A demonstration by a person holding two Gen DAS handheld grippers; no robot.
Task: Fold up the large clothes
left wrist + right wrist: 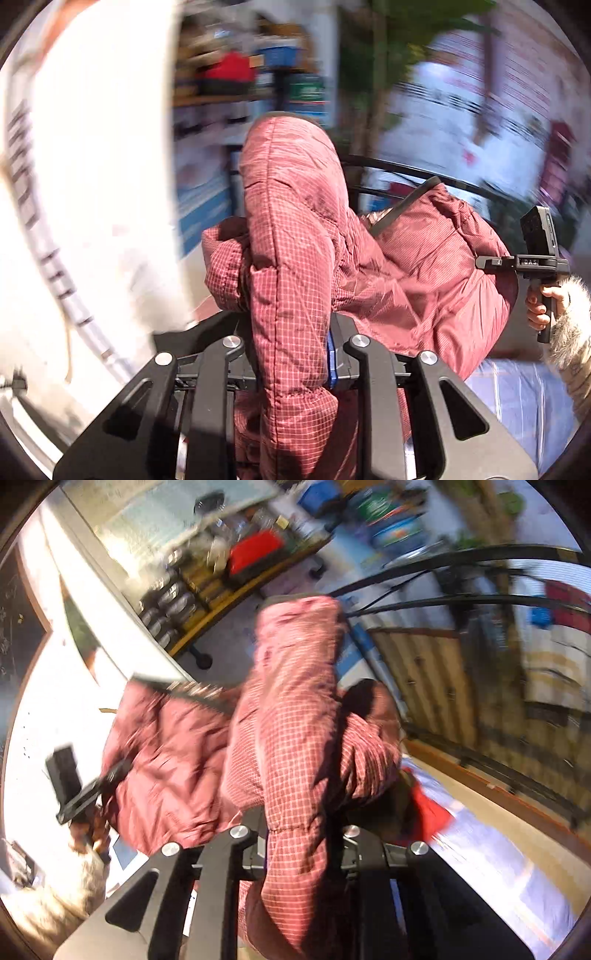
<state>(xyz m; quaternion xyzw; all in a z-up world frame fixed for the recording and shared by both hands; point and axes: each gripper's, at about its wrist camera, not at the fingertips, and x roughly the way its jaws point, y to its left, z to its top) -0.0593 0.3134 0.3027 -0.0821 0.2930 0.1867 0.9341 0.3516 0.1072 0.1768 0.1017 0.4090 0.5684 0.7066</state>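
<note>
A dusty-red checked puffer jacket point(295, 229) hangs in the air between both grippers. In the left wrist view my left gripper point(291, 328) is shut on a padded fold of it, and the cloth hides the fingertips. The rest of the jacket bunches off to the right, toward the right gripper's handle point(546, 306), which a hand with a fur cuff holds. In the right wrist view my right gripper point(299, 827) is shut on another thick fold of the jacket point(295, 720). There the left gripper's body point(77, 794) shows at the left, beyond the cloth.
Behind the jacket runs a black metal bed rail point(406, 170). A blue striped sheet point(517, 398) lies below at the right. A shelf point(236, 587) carries a red box and cans. A white surface point(92, 166) fills the left side. The background is blurred.
</note>
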